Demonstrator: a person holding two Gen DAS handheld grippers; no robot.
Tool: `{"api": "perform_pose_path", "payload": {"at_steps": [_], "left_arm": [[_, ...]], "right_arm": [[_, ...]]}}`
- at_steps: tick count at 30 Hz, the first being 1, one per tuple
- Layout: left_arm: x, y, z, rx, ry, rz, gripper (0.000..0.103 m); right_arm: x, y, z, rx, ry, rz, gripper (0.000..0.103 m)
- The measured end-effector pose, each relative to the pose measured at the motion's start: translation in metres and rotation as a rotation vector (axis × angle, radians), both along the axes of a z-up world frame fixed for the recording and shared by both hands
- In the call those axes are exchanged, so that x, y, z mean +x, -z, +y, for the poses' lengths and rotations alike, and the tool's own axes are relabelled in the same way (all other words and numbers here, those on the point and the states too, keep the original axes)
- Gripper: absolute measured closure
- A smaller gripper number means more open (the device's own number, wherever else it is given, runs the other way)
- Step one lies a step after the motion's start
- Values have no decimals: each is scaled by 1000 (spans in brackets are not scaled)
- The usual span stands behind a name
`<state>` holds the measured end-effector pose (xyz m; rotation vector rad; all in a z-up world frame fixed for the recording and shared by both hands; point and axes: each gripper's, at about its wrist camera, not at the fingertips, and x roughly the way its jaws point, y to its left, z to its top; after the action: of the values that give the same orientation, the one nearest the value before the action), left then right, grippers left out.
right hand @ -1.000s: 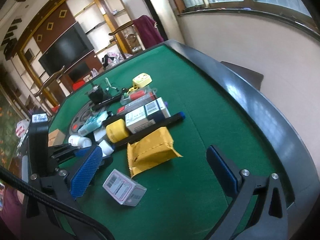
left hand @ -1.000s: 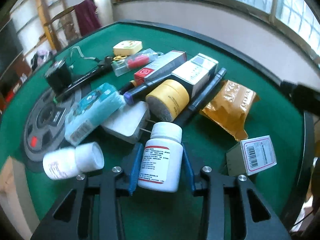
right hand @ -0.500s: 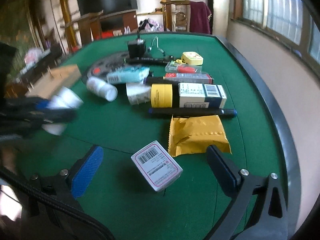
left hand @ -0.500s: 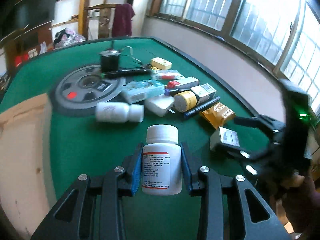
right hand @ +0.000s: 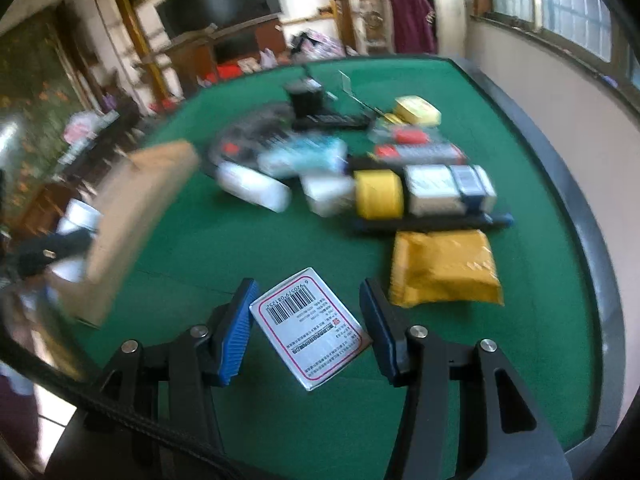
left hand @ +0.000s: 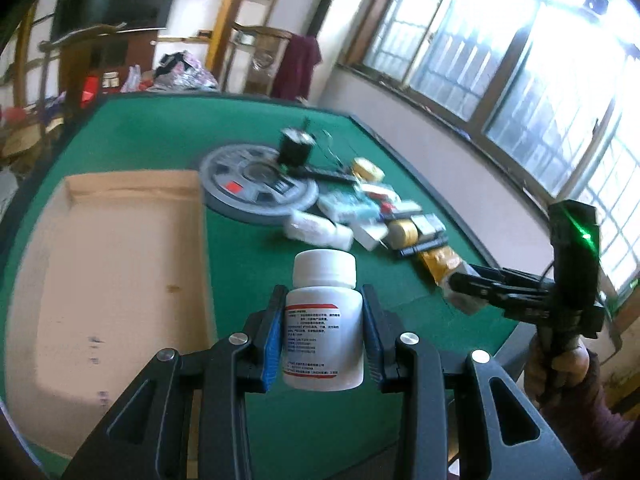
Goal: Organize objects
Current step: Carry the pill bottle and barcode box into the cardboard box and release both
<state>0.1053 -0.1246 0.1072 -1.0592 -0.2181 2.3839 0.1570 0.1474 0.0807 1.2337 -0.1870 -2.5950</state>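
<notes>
My left gripper (left hand: 323, 300) is shut on a white pill bottle (left hand: 324, 332) with a red-edged label, held upright above the green table (left hand: 168, 136), beside an open cardboard box (left hand: 112, 280). In the right wrist view my right gripper (right hand: 306, 300) straddles a small white barcode box (right hand: 308, 328) that lies flat on the felt. Its jaws are closing, and the blue pads (right hand: 236, 320) stand right at the box's corners with a thin gap on the right side. The left wrist view shows that right gripper (left hand: 456, 292) at the box, held by a hand (left hand: 560, 364).
A pile lies mid-table: a yellow pouch (right hand: 444, 268), a yellow roll (right hand: 378, 194), a lying white bottle (right hand: 252, 188), cartons, a dark pen and a grey weight plate (left hand: 256, 188). The table's dark rim (right hand: 576, 208) runs along the right.
The left gripper has carried the pill bottle up and away from the pile, toward the cardboard box. The right gripper has come down over the barcode box and its jaws have narrowed around it.
</notes>
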Motion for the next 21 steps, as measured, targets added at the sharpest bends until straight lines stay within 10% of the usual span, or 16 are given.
{"api": "perform_pose_path", "payload": {"at_steps": [11,21], "left_arm": [[-28,-40,-65,-127,-160,63,72],[-120,26,-96,-171,-324,-52,72]], "right_arm": [[-40,-73,-80,-373,-208,-18,52],[-146,-41,-187,-365,-198,-168,51]]}}
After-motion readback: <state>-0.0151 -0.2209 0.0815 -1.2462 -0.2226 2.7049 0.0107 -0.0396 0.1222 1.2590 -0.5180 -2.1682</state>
